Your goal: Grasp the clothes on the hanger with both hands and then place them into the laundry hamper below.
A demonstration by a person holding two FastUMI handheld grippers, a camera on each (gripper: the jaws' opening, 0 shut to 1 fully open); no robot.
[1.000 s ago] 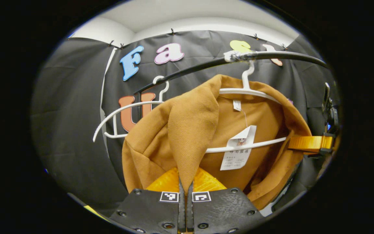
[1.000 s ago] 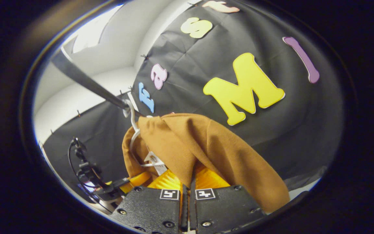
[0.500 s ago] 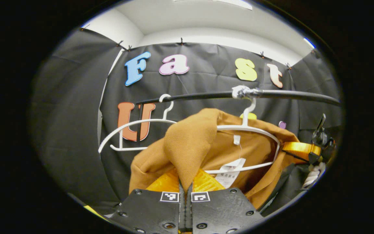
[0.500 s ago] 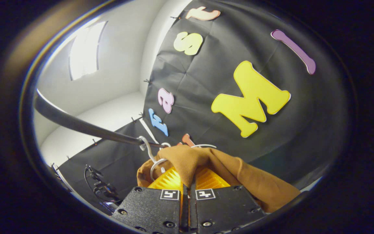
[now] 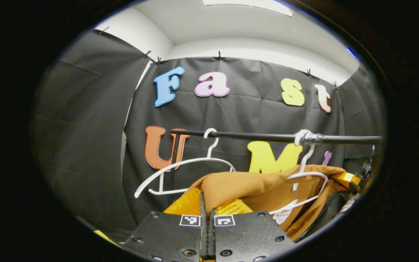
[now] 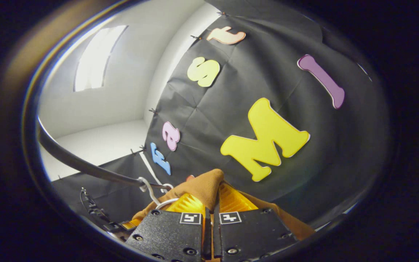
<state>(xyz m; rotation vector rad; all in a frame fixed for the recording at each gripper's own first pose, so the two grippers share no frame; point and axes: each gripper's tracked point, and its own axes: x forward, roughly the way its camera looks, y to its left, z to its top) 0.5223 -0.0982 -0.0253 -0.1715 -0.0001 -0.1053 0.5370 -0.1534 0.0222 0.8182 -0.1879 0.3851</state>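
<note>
Both tongs are clamped on a brown garment (image 5: 242, 187): the left tongs (image 5: 207, 213) and right tongs (image 6: 212, 202) each pinch a fold. The garment hangs below the black rail (image 5: 253, 137), partly on a white hanger (image 5: 309, 176).

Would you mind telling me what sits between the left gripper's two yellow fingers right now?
A fold of the brown jacket is pinched between the left gripper fingers, shown in the left gripper view; the rest drapes toward its white hanger.

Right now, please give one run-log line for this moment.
left gripper: shut on brown garment | right gripper: shut on brown garment | white hanger: on rail
</note>
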